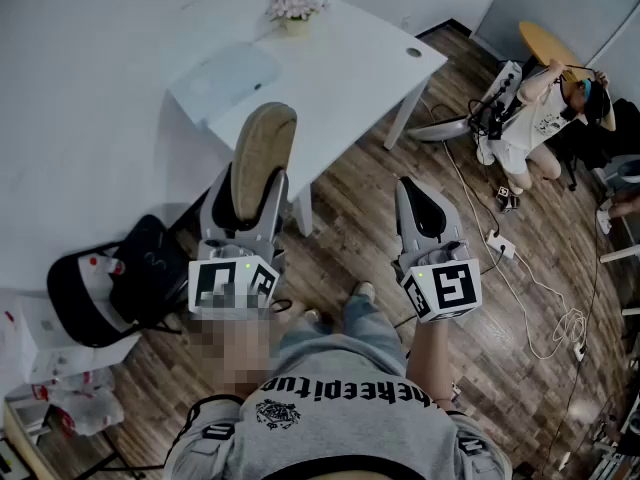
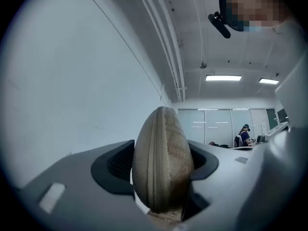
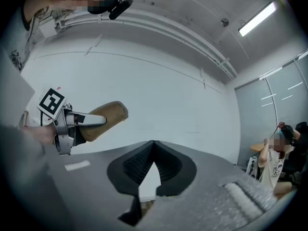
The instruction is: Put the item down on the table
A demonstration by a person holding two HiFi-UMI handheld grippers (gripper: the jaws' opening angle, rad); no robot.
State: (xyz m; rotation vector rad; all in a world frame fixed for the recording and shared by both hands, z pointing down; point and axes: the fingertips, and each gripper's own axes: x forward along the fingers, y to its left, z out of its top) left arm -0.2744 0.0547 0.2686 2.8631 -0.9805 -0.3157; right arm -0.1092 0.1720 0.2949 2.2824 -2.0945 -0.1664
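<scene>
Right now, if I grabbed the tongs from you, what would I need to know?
Grip: the left tongs are shut on the tan case and hold it up in the air. The right tongs are shut and empty.
Ahead: the white table, with a flower pot at its far edge.
Done: the case is in the grip.
Left to do: lower the case onto the table, then let go.
</scene>
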